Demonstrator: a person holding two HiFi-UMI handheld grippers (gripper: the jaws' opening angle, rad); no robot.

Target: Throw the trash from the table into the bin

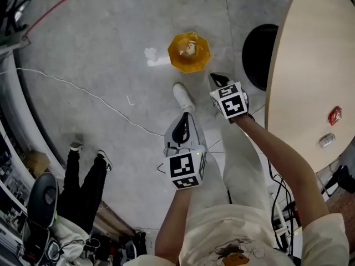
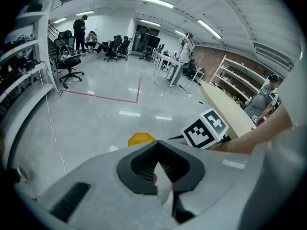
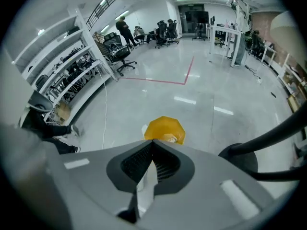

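Note:
A yellow bin stands on the grey floor with a pale piece of trash in it. It also shows in the left gripper view and the right gripper view. My left gripper hangs in the air on the near side of the bin, its jaws together with nothing clearly between them. My right gripper hovers to the bin's right, shut and empty. On the round wooden table at the right lie a red item and a small silvery item.
A white scrap lies on the floor left of the bin. The table's black round base stands right of the bin. A thin cable crosses the floor. A seated person's legs and shelving sit at the left.

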